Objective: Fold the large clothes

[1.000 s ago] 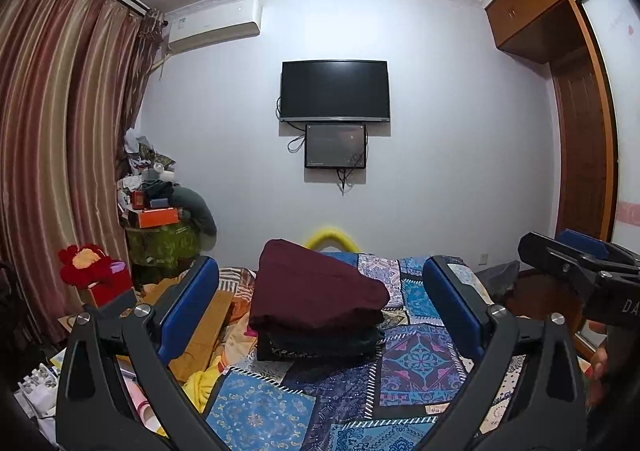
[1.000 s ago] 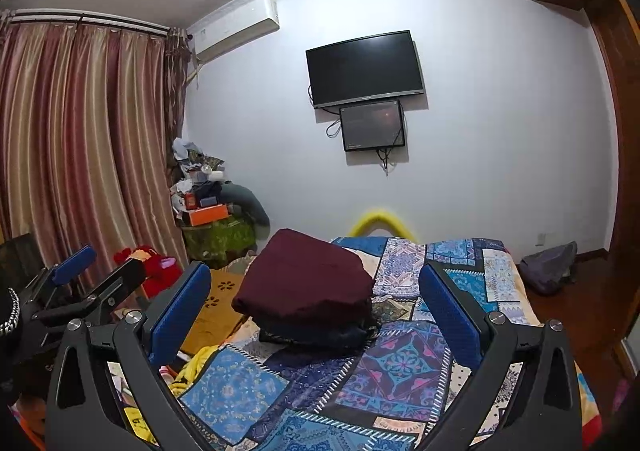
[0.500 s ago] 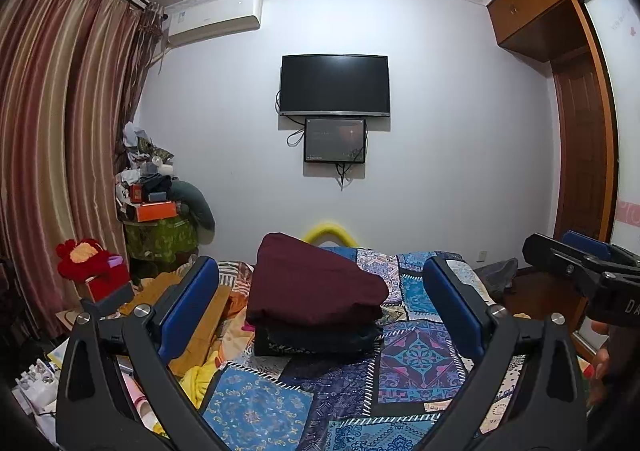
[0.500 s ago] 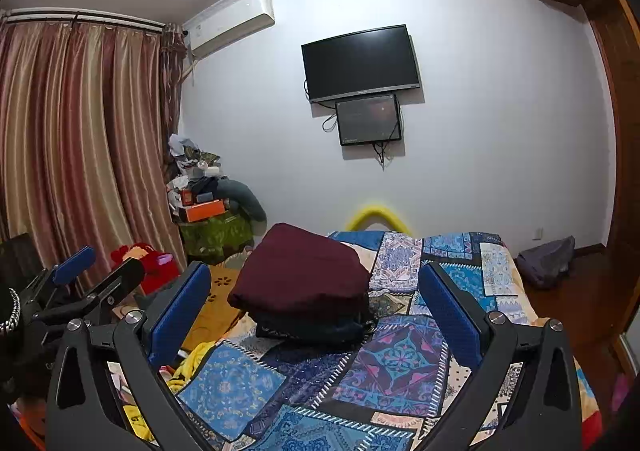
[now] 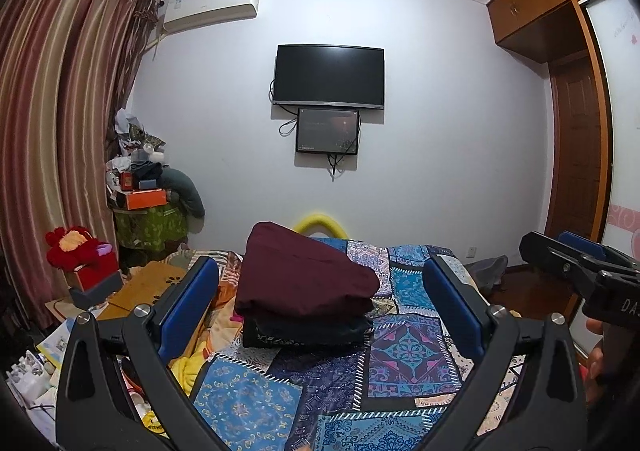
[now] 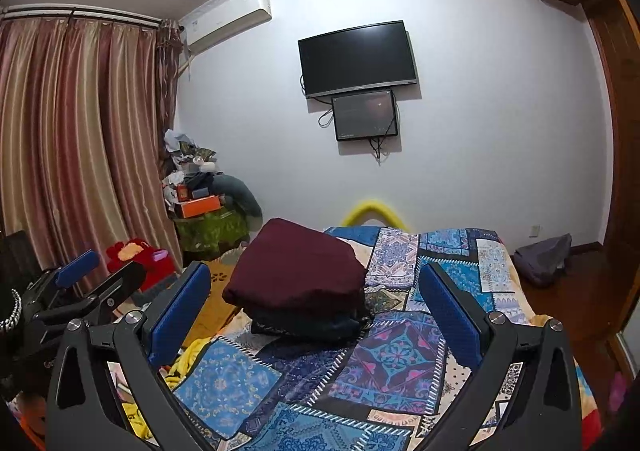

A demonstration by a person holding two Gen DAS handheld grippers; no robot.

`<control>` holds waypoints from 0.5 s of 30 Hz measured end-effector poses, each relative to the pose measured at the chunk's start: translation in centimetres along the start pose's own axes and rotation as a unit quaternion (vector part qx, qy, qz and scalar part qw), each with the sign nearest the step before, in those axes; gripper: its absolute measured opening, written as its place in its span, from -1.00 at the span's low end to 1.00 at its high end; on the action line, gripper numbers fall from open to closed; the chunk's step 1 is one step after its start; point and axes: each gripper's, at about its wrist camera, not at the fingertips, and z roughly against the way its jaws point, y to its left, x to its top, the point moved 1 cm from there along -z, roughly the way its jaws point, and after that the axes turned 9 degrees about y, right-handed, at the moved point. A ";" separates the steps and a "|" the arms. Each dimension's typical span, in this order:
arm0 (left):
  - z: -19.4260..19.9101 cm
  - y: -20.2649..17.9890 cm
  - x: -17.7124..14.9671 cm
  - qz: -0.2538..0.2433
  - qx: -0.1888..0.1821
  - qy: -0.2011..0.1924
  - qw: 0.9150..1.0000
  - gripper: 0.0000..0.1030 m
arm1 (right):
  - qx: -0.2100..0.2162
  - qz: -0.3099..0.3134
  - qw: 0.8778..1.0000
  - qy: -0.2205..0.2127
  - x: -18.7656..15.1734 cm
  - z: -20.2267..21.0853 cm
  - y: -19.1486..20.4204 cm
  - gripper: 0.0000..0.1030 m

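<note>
Both the left gripper (image 5: 320, 311) and right gripper (image 6: 316, 307) hang wide and empty above the folded maroon garment (image 5: 300, 275) atop its stack, so fetching another piece looks next.

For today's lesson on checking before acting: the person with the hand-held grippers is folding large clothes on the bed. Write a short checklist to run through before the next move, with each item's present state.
1. Left hand-held gripper open and empty: ok, jaws wide apart, nothing between them.
2. Right hand-held gripper open and empty: ok, the same.
3. Folded stack stable: ok, the maroon garment lies on dark folded items, on the patchwork bedspread.
4. Grippers apart from the stack: ok, neither touches it.
5. Next unfolded garment located: cannot tell, none is clearly seen on the bedspread.
6. Folding space free: ok, the bedspread in front of the stack is bare.
</note>
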 end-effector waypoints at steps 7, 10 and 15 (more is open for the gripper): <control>-0.1 -0.3 0.1 -0.003 -0.008 0.001 1.000 0.99 | -0.003 -0.003 1.000 -0.001 0.0 -0.1 -0.2 1.00; 0.0 -0.3 0.1 -0.003 -0.006 0.000 1.000 0.99 | -0.004 -0.003 1.000 0.000 0.0 -0.1 -0.2 1.00; 0.0 -0.2 -0.1 0.000 -0.006 0.001 1.000 0.99 | -0.004 -0.002 1.000 0.000 -0.2 -0.1 -0.1 1.00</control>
